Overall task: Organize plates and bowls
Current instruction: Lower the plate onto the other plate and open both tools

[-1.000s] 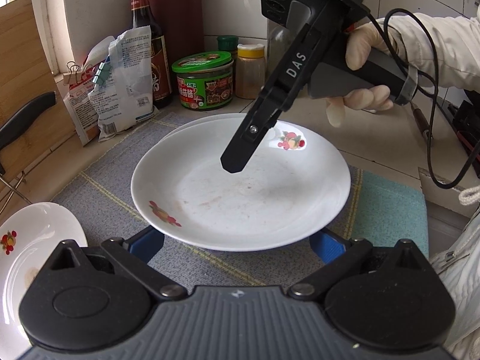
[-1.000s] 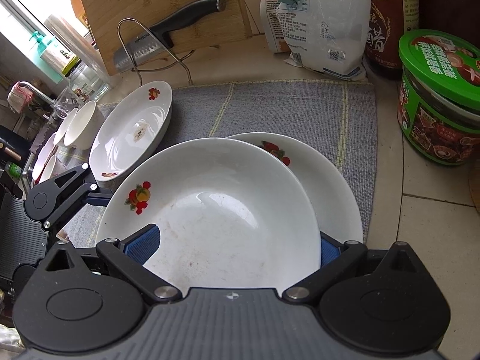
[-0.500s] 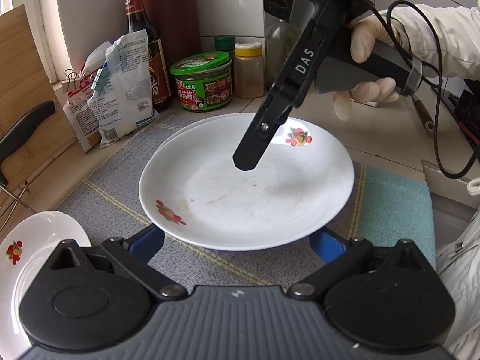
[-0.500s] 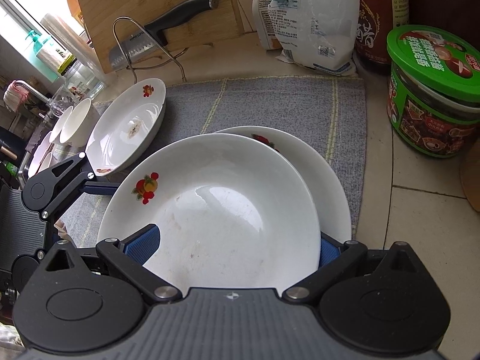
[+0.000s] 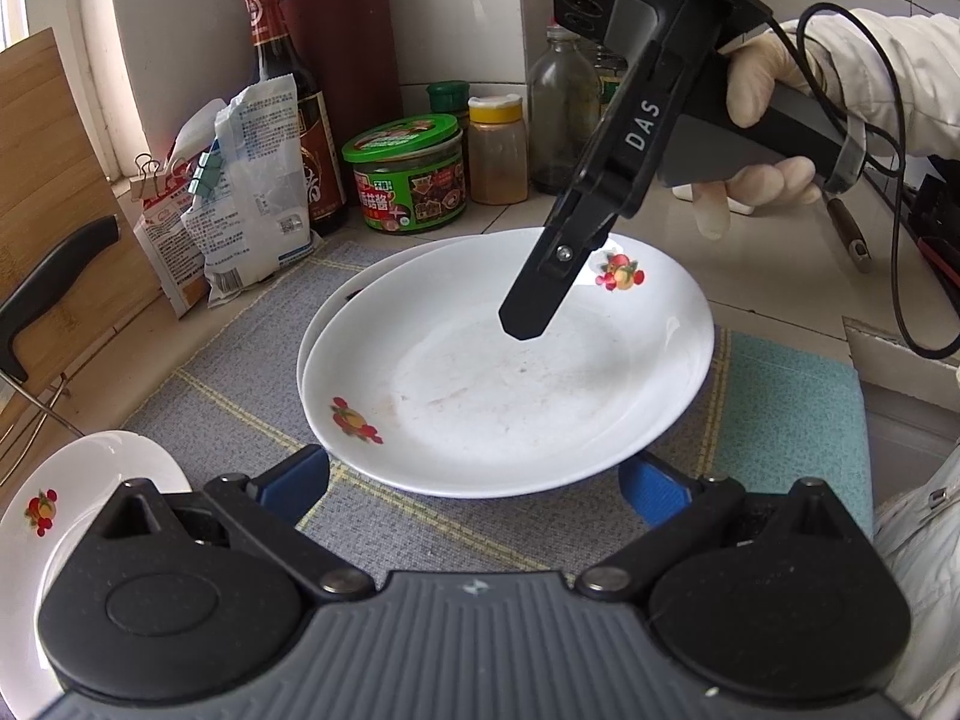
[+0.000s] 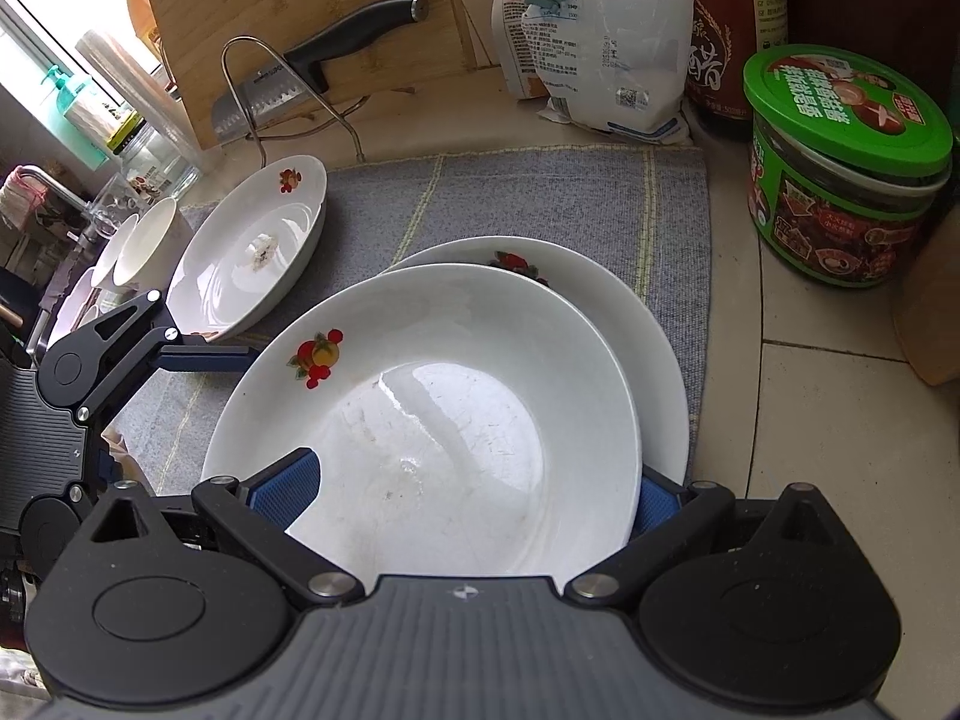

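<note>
Two white plates with fruit prints lie stacked on a grey mat (image 6: 540, 192). The upper plate (image 5: 510, 396) (image 6: 456, 396) sits slightly off-centre on the lower plate (image 6: 612, 294), with faint smears inside it. My left gripper (image 5: 474, 468) is open, its blue pads at the plate's near rim on either side. My right gripper (image 6: 474, 474) is open too. In the left wrist view the right gripper (image 5: 525, 324) hangs tip-down over the plate's inside, held by a gloved hand (image 5: 756, 90). One left finger (image 6: 204, 358) reaches the plate's left rim.
A third fruit-print plate (image 6: 252, 252) (image 5: 60, 510) lies left on the mat, with white bowls (image 6: 144, 234) beyond it. A cutting board (image 6: 288, 18) with a knife (image 6: 354, 24), a bag (image 5: 252, 180), a sauce bottle (image 5: 288, 96) and a green-lidded jar (image 6: 840, 180) line the back. A teal cloth (image 5: 792, 402) lies right.
Both cameras have drawn back from the stacked plates, so the upper plate looks smaller and farther away. The right gripper has risen a little above it.
</note>
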{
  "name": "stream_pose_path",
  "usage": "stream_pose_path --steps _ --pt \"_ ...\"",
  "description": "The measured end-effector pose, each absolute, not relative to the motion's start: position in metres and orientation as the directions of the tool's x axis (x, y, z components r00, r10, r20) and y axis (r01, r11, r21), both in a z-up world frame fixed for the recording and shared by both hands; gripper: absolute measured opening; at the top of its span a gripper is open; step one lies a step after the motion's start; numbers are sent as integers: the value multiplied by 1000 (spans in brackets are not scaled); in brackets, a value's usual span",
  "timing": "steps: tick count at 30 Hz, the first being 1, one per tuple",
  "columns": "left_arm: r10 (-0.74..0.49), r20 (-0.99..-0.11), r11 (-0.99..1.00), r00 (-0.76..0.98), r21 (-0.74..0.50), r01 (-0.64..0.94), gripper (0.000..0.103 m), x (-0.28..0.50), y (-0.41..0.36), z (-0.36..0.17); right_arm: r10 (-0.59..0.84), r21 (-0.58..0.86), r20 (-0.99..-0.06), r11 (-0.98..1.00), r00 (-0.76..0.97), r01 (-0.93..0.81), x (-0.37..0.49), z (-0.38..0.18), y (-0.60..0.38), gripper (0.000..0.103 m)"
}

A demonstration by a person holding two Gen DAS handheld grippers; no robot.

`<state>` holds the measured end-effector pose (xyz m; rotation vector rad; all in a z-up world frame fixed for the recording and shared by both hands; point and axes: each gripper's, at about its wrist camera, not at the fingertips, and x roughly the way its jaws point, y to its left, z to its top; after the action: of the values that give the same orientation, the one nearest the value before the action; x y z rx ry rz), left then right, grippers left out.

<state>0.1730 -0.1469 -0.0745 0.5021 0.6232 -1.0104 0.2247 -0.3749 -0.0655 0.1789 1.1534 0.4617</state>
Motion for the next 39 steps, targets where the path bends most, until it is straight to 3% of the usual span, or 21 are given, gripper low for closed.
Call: stream_pose_path --steps 16,31,39 --pt "-625 -670 463 401 96 881 102 172 -148 -74 395 327 -842 915 366 -236 209 -53 -377 103" --pt "-625 -635 551 455 55 833 102 160 -125 -61 260 182 -881 958 396 -223 196 -51 -364 103" --pt "-542 -665 683 514 8 731 102 159 -113 -56 211 101 -872 961 442 -259 183 -45 -348 103"
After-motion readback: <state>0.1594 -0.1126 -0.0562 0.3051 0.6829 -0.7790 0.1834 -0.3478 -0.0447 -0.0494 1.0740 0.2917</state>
